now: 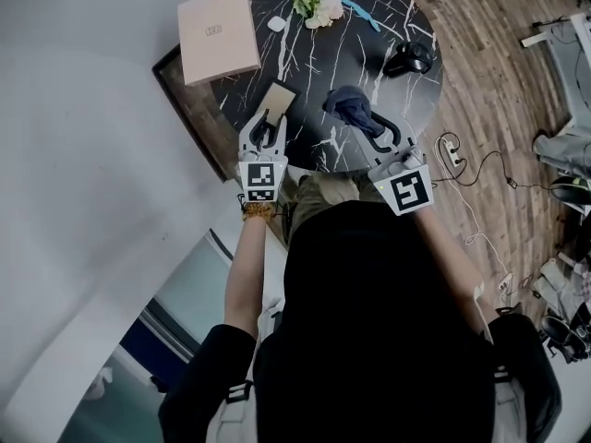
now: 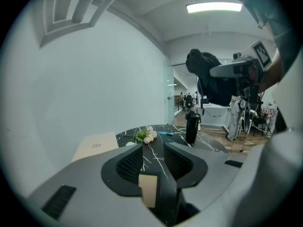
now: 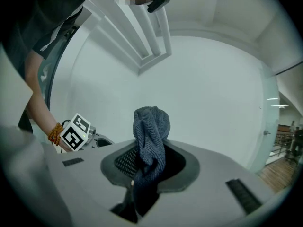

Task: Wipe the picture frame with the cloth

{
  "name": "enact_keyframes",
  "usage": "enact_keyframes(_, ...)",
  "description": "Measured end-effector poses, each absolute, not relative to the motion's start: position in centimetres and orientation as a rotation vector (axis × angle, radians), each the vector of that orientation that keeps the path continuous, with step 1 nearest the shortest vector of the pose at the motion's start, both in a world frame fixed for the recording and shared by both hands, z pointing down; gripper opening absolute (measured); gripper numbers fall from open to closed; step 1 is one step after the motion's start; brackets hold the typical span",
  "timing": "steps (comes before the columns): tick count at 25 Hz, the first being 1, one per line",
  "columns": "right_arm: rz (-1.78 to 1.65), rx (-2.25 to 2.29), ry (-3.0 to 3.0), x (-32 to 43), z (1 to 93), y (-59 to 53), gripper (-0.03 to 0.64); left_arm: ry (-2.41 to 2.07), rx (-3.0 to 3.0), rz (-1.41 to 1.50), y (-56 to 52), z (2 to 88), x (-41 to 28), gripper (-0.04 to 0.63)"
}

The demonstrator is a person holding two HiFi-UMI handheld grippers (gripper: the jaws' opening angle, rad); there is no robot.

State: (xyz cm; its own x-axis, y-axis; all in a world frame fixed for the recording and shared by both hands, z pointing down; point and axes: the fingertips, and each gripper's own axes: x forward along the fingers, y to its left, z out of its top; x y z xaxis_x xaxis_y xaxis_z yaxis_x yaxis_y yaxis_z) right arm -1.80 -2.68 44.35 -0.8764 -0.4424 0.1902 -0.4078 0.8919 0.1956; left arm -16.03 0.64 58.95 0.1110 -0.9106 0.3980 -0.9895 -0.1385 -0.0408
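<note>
A small picture frame (image 1: 280, 98) with a tan face and a dark rim lies on the round black marble table (image 1: 406, 21), near its front edge. My left gripper (image 1: 264, 123) sits at the frame's near end. In the left gripper view its jaws (image 2: 154, 157) stand slightly apart with the tan frame (image 2: 149, 189) between them, not pressed. My right gripper (image 1: 367, 125) hovers beside it to the right, shut on a bunched dark blue cloth (image 1: 351, 106). The cloth (image 3: 151, 136) stands up out of the right gripper (image 3: 149, 162).
A pink box (image 1: 219, 33) overhangs the table's far left edge. Flowers (image 1: 316, 5) and a blue pen-like strip (image 1: 360, 14) lie at the back, and a black bottle (image 1: 409, 58) stands at the right. Cables (image 1: 471, 169) lie on the wooden floor to the right.
</note>
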Motion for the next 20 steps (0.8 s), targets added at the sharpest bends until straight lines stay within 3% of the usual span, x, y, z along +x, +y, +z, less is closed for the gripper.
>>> enact_keyframes(9, -0.233, 0.672, -2.726, -0.7, 46.0, -0.4, 0.067, -1.536, 1.979, 0.656, 0.7, 71.0, -18.3, 0.342)
enact_keyframes(14, -0.232, 0.693, -2.683, -0.3, 46.4, 0.3, 0.067, -1.538, 1.984, 0.988, 0.3, 73.8, -19.4, 0.410)
enact_keyframes(20, -0.215, 0.711, -2.631, 0.3, 46.9, 0.7, 0.067, -1.459, 1.947, 1.020, 0.1, 76.8, -19.5, 0.448)
